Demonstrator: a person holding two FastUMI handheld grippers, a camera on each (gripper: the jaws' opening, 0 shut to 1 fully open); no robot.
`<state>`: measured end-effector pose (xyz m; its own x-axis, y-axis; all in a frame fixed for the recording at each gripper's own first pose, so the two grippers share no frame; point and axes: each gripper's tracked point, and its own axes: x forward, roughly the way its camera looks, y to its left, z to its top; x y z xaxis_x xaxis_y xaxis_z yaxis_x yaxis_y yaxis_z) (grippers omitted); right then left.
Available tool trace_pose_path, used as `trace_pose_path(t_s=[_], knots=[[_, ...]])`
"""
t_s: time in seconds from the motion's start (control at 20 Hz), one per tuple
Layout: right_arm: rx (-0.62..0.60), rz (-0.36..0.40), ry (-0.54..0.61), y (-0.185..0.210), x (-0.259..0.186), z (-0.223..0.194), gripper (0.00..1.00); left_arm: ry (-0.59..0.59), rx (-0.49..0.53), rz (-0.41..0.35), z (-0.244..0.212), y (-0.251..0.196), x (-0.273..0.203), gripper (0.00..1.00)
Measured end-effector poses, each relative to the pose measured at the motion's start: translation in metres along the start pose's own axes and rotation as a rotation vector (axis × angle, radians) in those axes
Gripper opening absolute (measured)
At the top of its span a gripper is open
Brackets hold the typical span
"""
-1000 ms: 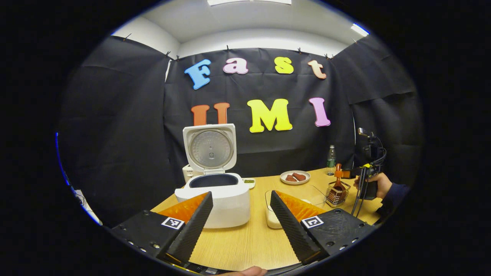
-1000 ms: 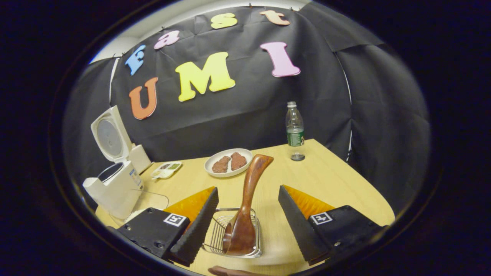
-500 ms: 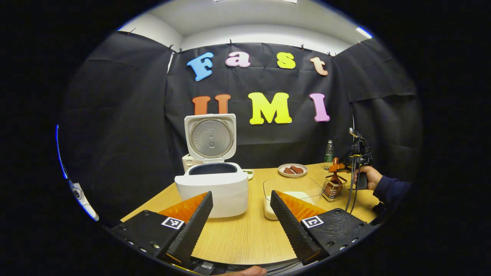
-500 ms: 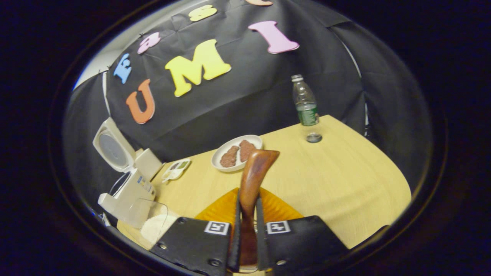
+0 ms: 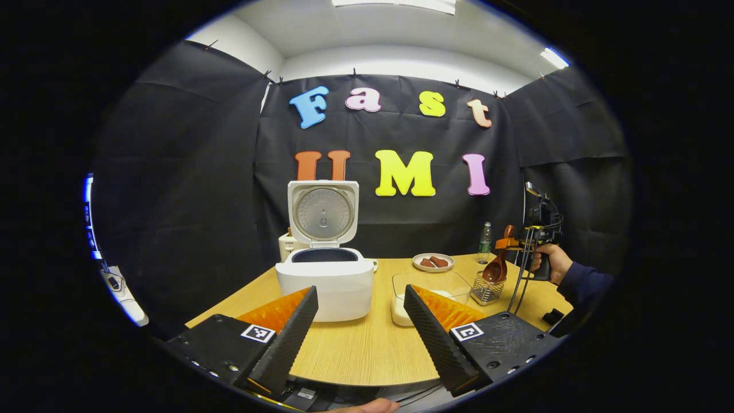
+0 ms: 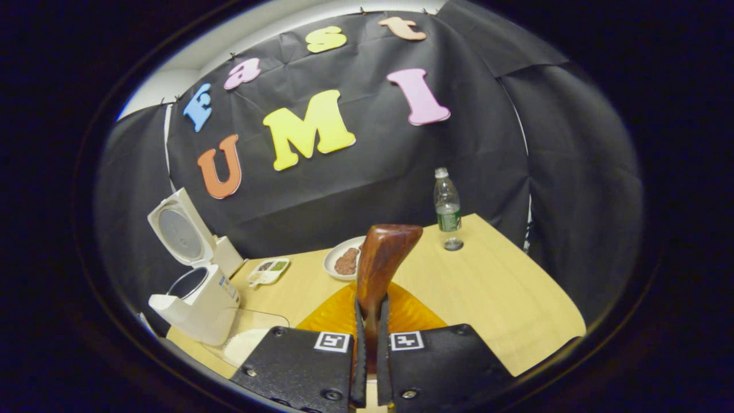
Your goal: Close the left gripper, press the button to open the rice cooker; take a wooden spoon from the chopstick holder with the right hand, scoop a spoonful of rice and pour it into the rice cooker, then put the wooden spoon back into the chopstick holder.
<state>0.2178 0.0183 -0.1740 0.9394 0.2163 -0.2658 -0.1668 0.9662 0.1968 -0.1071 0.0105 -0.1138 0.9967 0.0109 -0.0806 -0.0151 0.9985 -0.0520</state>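
**Cooker open, spoon in hand, rice not yet scooped**

Going left to right in the left gripper view: my left tool (image 5: 360, 330) sits at about 6 o'clock with its two fingers spread wide and nothing between them, hovering over the near edge of the tabletop (image 5: 367, 358). Just past it, at roughly 11 o'clock from that tool, stands the rice cooker (image 5: 325, 284) with its lid (image 5: 323, 213) swung fully upright and the dark inner pot exposed, so I judge the button press done. Beside the cooker at 3 o'clock is the clear rice container (image 5: 427, 289), white rice lying in its bottom. Farther toward 3 o'clock stands the wire chopstick holder (image 5: 485, 289), and right above it hangs the wooden spoon (image 5: 498, 265), bowl downward and clear of the holder's rim, carried by my right tool (image 5: 508, 244) in my right hand (image 5: 549, 263).

In the right gripper view the cooker (image 6: 195, 301) lies at 9 o'clock, the rice container (image 6: 246, 338) just beside it at 8 o'clock, and my right tool (image 6: 370, 350) at 6 o'clock is clamped tight on the spoon's handle (image 6: 381, 261), both fingers pressing it.

So opening and taking the spoon look finished. Left to do, as I judge it: scoop from the container, tip the rice into the cooker's pot, then return the spoon to the holder.
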Motion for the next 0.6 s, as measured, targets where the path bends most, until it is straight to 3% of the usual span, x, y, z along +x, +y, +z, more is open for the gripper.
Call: trace_pose_path(t_s=[0.05,0.4,0.6], knots=[[-0.02,-0.009,-0.018,0.007,-0.006,0.006,0.09,-0.009,-0.003,-0.001,0.002,0.002,-0.005,0.95],[-0.165,-0.044,-0.145,0.087,-0.036,0.041,0.1,-0.026,0.001,-0.023,0.003,0.015,-0.025,0.95],[-0.194,-0.02,-0.167,0.138,-0.031,0.018,0.1,-0.015,0.059,-0.02,-0.006,0.021,-0.027,0.95]])
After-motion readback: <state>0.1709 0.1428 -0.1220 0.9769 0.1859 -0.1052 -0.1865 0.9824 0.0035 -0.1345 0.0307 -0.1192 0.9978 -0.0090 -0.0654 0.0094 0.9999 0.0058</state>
